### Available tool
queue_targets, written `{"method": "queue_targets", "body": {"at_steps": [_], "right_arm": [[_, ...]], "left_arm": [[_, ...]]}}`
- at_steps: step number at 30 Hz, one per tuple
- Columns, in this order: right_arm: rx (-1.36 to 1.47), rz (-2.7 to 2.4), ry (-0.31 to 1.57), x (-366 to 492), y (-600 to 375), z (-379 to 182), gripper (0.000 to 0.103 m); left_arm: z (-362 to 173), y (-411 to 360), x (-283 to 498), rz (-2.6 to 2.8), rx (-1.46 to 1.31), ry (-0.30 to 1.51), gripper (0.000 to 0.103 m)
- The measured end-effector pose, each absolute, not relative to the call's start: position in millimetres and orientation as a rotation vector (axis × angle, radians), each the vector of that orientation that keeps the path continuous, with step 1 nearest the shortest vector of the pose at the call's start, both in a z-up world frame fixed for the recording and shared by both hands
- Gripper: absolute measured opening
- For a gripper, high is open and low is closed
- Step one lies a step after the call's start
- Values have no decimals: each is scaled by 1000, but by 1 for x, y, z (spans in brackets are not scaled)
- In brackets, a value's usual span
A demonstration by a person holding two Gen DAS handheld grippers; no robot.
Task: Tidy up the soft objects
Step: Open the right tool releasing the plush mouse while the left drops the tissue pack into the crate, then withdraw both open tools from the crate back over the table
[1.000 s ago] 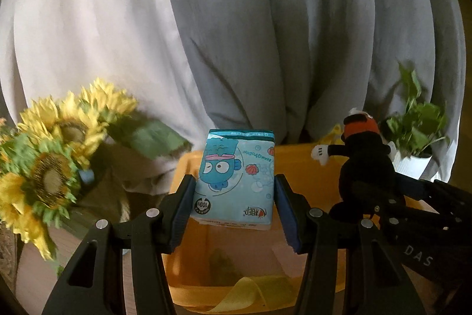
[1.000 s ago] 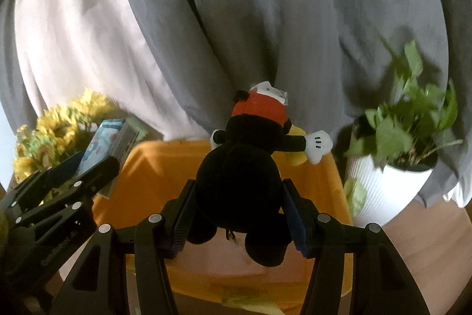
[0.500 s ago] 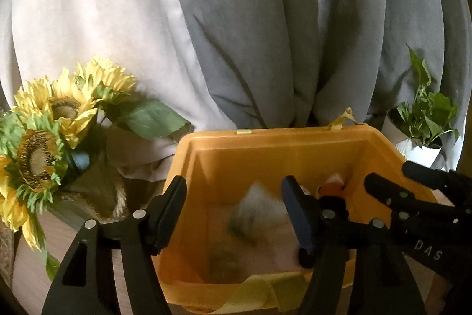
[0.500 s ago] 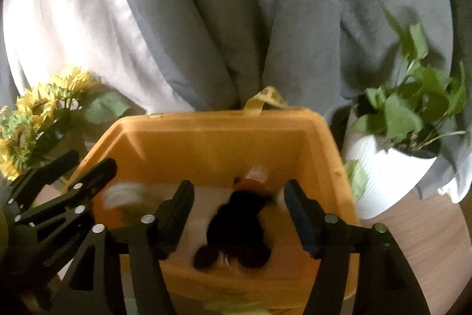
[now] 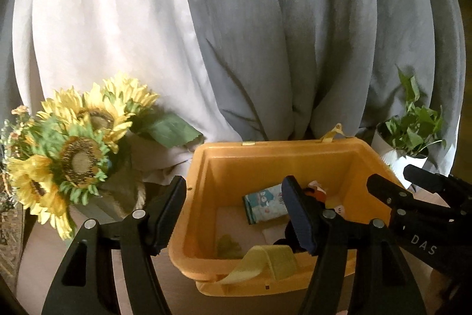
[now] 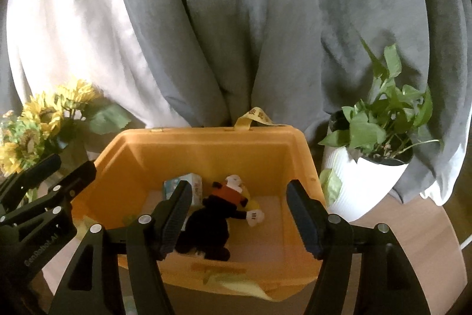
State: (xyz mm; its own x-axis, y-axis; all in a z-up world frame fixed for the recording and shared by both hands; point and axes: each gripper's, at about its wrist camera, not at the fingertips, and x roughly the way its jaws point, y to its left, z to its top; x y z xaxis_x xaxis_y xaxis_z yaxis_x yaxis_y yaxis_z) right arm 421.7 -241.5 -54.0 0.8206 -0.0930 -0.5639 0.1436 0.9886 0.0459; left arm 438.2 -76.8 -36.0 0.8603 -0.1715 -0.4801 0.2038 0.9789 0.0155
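An orange plastic bin (image 5: 265, 152) (image 6: 206, 143) stands in front of both grippers. Inside it lies a blue tissue pack (image 5: 264, 202) (image 6: 194, 186) and a black plush toy with an orange collar and white gloves (image 6: 215, 220); in the left wrist view the plush (image 5: 317, 194) is mostly hidden behind a finger. My left gripper (image 5: 236, 214) is open and empty above the bin's near left side. My right gripper (image 6: 240, 217) is open and empty above the bin's near edge.
Artificial sunflowers (image 5: 76, 155) (image 6: 35, 135) stand left of the bin. A potted green plant in a white pot (image 6: 371, 161) (image 5: 410, 138) stands right of it. Grey and white curtains (image 6: 236, 28) hang behind. A yellow strap (image 5: 265, 262) drapes over the bin's near rim.
Both grippers opened and dropped their loads: the tissue pack and the plush fell into the bin and now lie on its floor. Both views tilted downward toward the bin.
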Motion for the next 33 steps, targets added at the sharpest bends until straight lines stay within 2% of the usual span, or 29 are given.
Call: {"method": "queue_targets", "body": {"at_steps": [25, 28, 33], "right_arm": [[98, -132, 512, 334, -233, -21, 68], [102, -147, 497, 321, -233, -18, 74], [100, -162, 480, 308, -231, -15, 74]], "left_arm": [[-5, -58, 345, -156, 61, 438, 69], [-4, -54, 334, -152, 50, 443, 70], [-4, -49, 319, -148, 39, 452, 73]]}}
